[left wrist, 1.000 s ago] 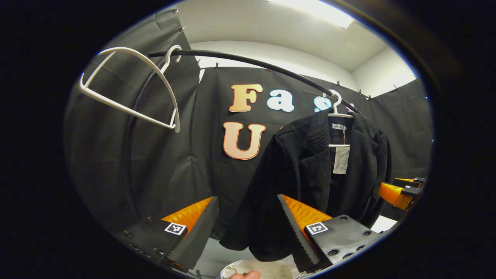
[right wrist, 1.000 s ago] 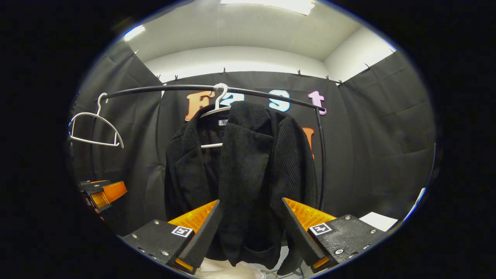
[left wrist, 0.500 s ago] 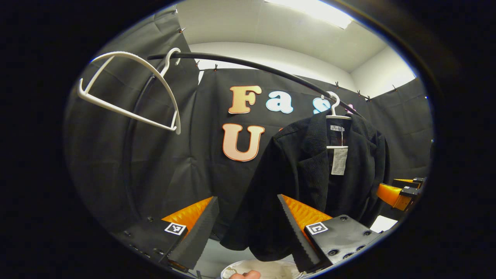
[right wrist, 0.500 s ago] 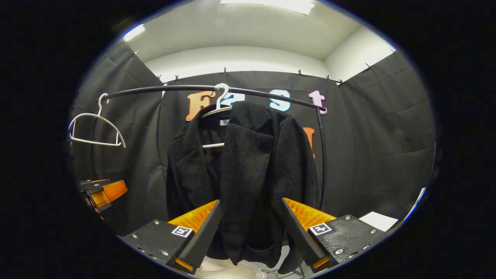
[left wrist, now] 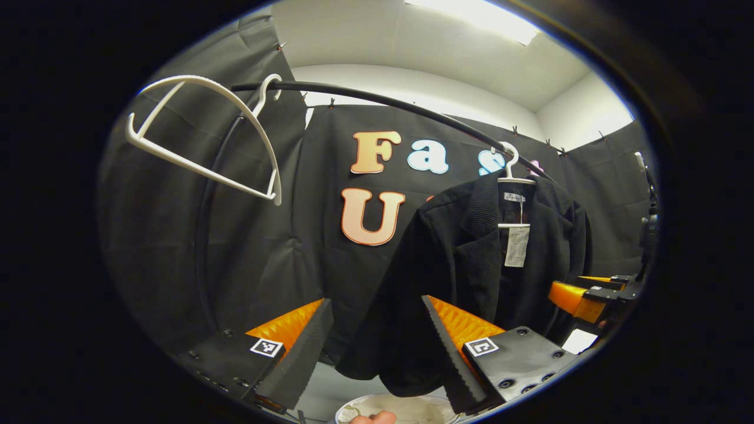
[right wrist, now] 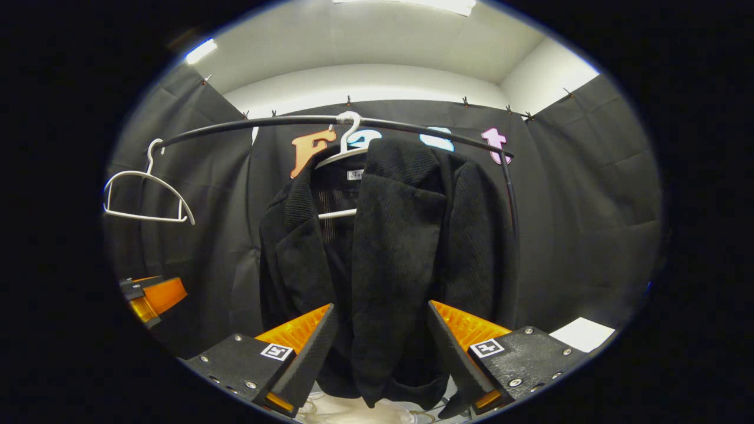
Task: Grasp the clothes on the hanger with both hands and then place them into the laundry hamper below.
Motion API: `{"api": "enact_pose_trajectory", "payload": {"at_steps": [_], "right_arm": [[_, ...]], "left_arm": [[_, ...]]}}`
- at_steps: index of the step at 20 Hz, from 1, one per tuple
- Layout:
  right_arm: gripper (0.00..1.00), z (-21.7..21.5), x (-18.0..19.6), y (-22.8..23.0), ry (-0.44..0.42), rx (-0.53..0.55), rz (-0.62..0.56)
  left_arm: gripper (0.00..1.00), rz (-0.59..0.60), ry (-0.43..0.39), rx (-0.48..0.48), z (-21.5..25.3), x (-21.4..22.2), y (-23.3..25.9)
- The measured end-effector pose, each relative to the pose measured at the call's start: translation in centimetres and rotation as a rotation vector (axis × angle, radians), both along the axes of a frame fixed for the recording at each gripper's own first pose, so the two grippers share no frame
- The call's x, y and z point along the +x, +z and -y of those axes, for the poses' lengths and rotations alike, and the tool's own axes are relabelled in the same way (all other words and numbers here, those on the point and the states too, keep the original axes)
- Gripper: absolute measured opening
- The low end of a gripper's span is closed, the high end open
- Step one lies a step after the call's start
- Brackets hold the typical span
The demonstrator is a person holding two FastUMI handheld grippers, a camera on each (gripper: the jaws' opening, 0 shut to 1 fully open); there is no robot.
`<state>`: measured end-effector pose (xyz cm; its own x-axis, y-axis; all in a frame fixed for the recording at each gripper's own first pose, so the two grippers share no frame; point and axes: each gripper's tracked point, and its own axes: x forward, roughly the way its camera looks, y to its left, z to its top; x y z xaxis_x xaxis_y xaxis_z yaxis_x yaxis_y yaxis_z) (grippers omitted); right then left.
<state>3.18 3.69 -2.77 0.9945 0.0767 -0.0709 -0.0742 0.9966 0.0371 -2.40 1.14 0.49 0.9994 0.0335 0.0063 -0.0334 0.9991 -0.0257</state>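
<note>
Since a second ago my right gripper (right wrist: pixel 382 353) has closed in on the black jacket (right wrist: pixel 400 247), which now looms larger and hangs between its spread fingers without either pad touching the cloth; my left gripper (left wrist: pixel 377 347) has barely shifted, its fingers likewise spread, with the jacket's sleeve (left wrist: pixel 406 312) hanging beyond them. Around me black cloth walls (right wrist: pixel 589 206) are pinned up below a white ceiling (right wrist: pixel 377 47) with a lit panel (left wrist: pixel 489 15). A black rail (right wrist: pixel 259 123) curves across the booth; the jacket hangs from it on a white hanger (right wrist: pixel 347 132), a paper tag (left wrist: pixel 516 246) dangling inside its collar, and a second, bare white hanger (left wrist: pixel 206 135) hangs farther along the rail, well apart from the jacket. Below the jacket's hem sits the laundry hamper (left wrist: pixel 353 406), pale cloth (right wrist: pixel 353 409) lying in it, though I cannot tell how full it is
</note>
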Motion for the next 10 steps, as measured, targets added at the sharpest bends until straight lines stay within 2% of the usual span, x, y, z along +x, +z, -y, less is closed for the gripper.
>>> {"api": "enact_pose_trajectory", "payload": {"at_steps": [5,8,10], "right_arm": [[0.94,0.0,3.7,-4.6,-0.045,-0.027,-0.102],[0.94,-1.3,5.5,-5.5,-0.059,-0.003,-0.105],[0.93,-1.1,6.4,-6.0,-0.103,-0.029,-0.105]], "left_arm": [[0.96,-0.009,0.037,0.003,-1.4,-0.8,-0.3],[0.96,-0.012,0.07,0.002,-2.5,-1.3,-0.4],[0.96,-0.011,0.092,0.004,-3.1,-1.6,-0.3]]}}
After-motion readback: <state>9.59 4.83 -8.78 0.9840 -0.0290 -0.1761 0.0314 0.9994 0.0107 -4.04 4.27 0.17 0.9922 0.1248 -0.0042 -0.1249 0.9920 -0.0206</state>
